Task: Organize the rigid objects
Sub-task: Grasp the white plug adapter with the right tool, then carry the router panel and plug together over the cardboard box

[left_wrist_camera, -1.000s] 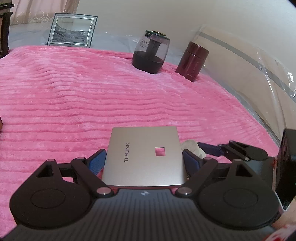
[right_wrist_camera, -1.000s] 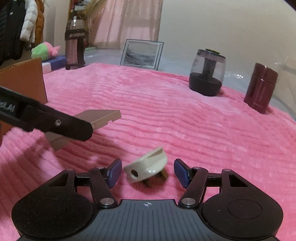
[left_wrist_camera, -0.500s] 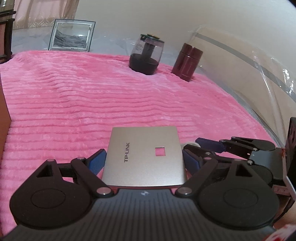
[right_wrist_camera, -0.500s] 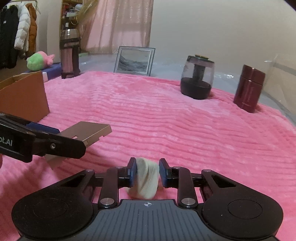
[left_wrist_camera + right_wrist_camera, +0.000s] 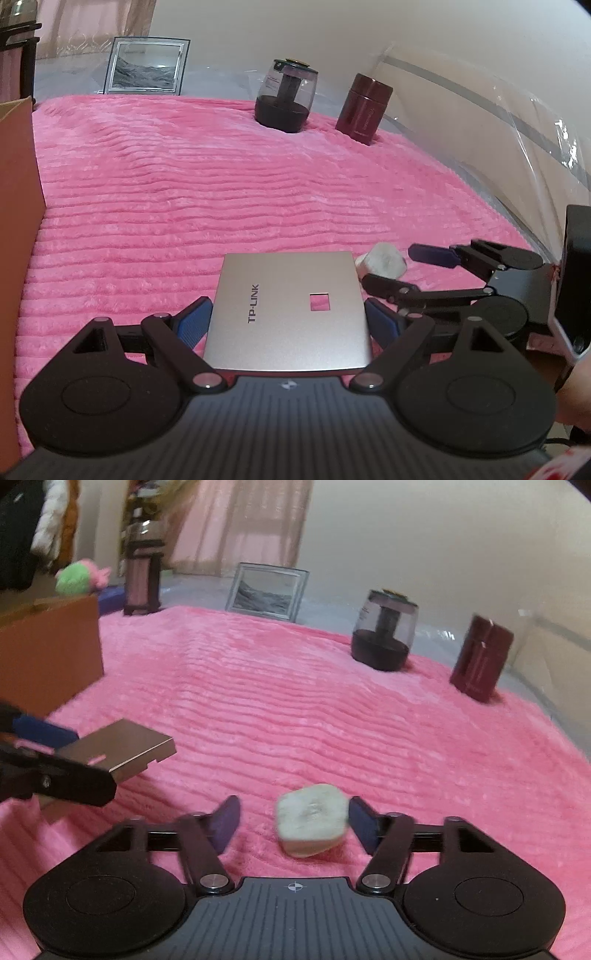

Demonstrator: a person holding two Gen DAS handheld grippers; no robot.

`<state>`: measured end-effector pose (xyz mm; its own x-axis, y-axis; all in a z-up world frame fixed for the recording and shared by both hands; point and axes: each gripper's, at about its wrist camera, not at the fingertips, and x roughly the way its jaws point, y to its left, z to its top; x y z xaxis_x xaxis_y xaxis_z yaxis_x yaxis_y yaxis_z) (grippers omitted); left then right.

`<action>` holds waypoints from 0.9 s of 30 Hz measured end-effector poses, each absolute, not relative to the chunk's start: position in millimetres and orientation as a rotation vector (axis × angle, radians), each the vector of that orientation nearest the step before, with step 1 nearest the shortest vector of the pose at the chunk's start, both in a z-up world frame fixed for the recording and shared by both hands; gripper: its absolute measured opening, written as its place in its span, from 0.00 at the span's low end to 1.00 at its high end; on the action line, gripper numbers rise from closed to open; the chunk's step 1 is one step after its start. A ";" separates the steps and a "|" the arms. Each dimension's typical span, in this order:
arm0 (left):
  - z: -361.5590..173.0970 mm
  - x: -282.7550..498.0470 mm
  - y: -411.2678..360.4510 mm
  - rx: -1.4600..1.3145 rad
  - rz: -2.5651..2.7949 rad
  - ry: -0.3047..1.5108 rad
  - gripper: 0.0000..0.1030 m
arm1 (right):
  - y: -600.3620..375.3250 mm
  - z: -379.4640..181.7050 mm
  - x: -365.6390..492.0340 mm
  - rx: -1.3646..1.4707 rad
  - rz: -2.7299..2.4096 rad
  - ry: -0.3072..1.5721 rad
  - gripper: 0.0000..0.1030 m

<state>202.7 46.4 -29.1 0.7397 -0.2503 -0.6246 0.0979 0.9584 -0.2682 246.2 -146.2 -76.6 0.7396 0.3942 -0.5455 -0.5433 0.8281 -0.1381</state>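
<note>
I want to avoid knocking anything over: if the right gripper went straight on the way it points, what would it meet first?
The white plug, lying between the open fingers of the right gripper. Beyond it, only pink blanket for a long stretch, as far as depth shows.

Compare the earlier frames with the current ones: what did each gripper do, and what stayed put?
The right gripper, shut on the white plug adapter half a second ago, has opened and released it onto the pink blanket. The left gripper stays shut on the TP-LINK router. The humidifier and maroon flask haven't moved.
</note>
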 end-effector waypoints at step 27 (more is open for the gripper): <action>-11.9 189.7 32.3 -0.173 -0.210 0.688 0.83 | -163.4 -58.0 239.7 -0.197 0.493 0.573 0.45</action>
